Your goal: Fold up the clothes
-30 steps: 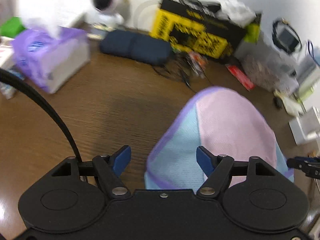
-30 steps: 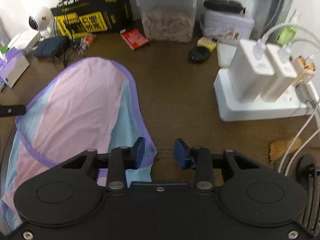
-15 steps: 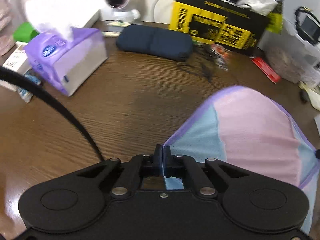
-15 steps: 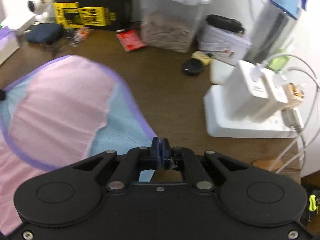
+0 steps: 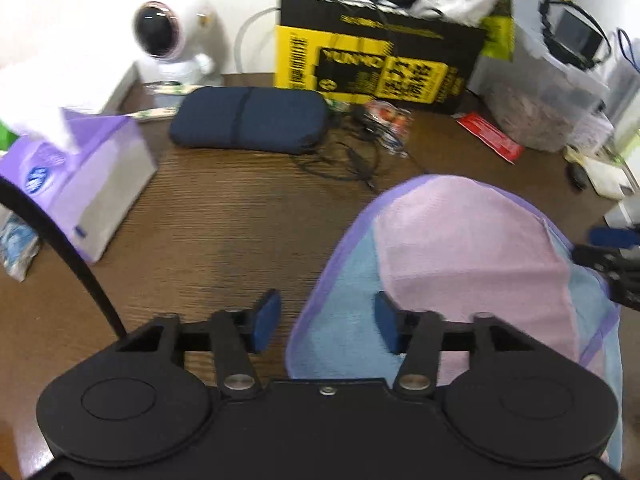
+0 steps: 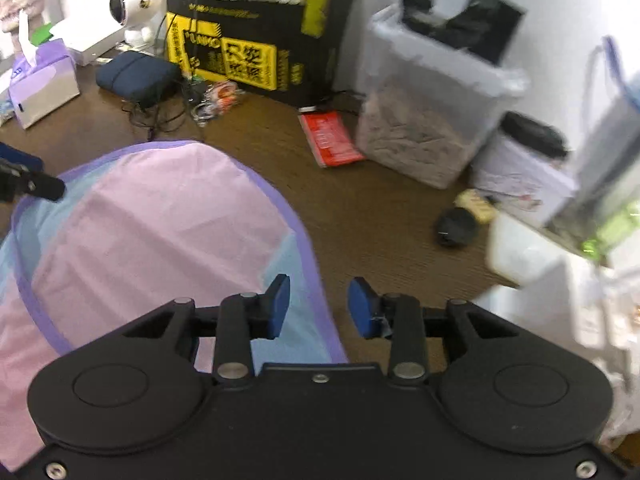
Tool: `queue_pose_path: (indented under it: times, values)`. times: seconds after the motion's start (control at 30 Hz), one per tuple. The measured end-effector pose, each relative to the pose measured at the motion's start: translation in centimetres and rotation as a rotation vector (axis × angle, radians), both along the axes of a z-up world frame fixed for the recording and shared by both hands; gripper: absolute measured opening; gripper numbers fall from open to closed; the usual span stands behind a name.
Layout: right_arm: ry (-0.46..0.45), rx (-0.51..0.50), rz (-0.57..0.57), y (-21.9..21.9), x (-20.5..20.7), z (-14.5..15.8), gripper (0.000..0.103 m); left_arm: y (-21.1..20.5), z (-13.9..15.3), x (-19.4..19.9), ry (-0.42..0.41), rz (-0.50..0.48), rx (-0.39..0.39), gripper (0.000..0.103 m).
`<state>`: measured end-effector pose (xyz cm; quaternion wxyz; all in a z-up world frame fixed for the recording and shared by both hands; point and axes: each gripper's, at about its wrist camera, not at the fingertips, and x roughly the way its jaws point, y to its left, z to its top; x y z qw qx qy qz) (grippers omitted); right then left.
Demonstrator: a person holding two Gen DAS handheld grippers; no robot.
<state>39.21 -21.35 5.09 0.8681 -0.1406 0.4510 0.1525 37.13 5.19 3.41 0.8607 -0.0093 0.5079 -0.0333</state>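
A pink and light-blue garment with purple trim (image 5: 460, 256) lies folded on the brown table; it also shows in the right wrist view (image 6: 152, 232). My left gripper (image 5: 326, 322) is open over the garment's near left edge, holding nothing. My right gripper (image 6: 318, 306) is open over the garment's near right edge, empty too. The right gripper's tip shows at the right edge of the left wrist view (image 5: 608, 256), and the left gripper's tip shows at the left edge of the right wrist view (image 6: 28, 184).
At the back stand a purple tissue box (image 5: 76, 184), a navy pouch (image 5: 248, 120), a tangle of cables (image 5: 360, 160), a yellow and black box (image 5: 380, 68), a clear bin (image 6: 432, 120), a red packet (image 6: 330, 138) and a white power strip (image 6: 560, 280).
Both grippers closed on the garment's near edge half a second ago and have now opened, letting it go. The garment lies flat on the table.
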Motion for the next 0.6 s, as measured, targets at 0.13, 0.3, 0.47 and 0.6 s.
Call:
queue_pose_path:
  times: [0.13,0.3,0.47,0.6]
  values:
    - [-0.013,-0.012,0.039,0.8,0.5,-0.5,0.003,-0.3,-0.7,0.4,-0.002,-0.009,0.004,0.005]
    - [-0.137,-0.074,-0.004,1.1,0.3,-1.4,0.005,-0.6,-0.8,0.4,-0.066,0.037,0.035,0.007]
    - [-0.135,0.017,-0.117,-1.5,-2.4,1.7,0.026,0.1,1.2,-2.7,-0.114,0.059,0.055,0.030]
    - [0.019,0.085,-0.116,-4.1,-7.2,2.9,0.026,0.1,2.5,-9.0,-0.102,0.050,0.084,0.058]
